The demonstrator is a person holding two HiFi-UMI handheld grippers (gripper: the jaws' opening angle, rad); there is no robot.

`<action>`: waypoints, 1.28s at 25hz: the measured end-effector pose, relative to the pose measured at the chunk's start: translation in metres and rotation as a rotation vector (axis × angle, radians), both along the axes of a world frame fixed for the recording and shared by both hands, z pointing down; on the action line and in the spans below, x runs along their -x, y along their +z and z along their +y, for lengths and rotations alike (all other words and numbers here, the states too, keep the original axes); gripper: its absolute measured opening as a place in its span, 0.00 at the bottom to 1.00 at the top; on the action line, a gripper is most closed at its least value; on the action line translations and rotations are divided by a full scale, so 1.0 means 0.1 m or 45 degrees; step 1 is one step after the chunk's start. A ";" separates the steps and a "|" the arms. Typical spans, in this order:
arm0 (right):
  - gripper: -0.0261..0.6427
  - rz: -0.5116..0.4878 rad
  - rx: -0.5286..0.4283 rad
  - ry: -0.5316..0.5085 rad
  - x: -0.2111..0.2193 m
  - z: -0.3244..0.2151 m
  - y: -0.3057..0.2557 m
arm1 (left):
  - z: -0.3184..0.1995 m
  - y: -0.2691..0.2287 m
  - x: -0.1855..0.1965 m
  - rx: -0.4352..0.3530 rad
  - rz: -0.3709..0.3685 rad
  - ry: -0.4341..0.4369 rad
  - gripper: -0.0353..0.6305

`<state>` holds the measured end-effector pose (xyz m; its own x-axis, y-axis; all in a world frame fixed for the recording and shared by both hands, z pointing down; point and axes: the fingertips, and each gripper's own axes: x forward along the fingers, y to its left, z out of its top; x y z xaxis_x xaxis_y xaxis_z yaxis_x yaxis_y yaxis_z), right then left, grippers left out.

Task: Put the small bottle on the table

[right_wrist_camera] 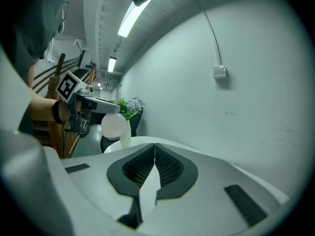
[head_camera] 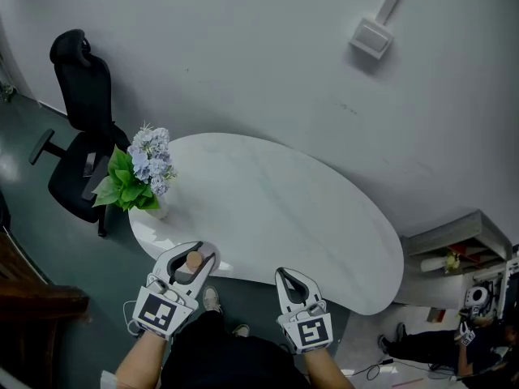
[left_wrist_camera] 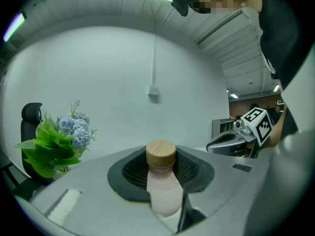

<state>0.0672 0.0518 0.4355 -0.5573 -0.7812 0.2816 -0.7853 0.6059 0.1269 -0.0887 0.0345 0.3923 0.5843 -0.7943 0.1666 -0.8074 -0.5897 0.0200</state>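
A small bottle (left_wrist_camera: 163, 191) with pale pink contents and a round wooden cap (head_camera: 194, 260) stands upright between the jaws of my left gripper (head_camera: 188, 263), which is shut on it. I hold it at the near left edge of the white oval table (head_camera: 268, 209), close to the flower vase. My right gripper (head_camera: 292, 283) hovers at the table's near edge to the right, its jaws shut with nothing between them. In the right gripper view the left gripper (right_wrist_camera: 93, 104) shows with the pale bottle (right_wrist_camera: 114, 125) below it.
A white vase (head_camera: 159, 210) of blue flowers (head_camera: 152, 157) and green leaves stands at the table's left end. A black office chair (head_camera: 79, 128) is beyond it on the left. A grey wall runs behind the table, and shelving (head_camera: 462, 254) stands at the right.
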 end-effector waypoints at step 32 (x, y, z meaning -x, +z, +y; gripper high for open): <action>0.05 -0.052 -0.031 -0.048 0.14 -1.11 -0.12 | -0.78 0.08 0.03 0.005 0.010 -0.033 0.22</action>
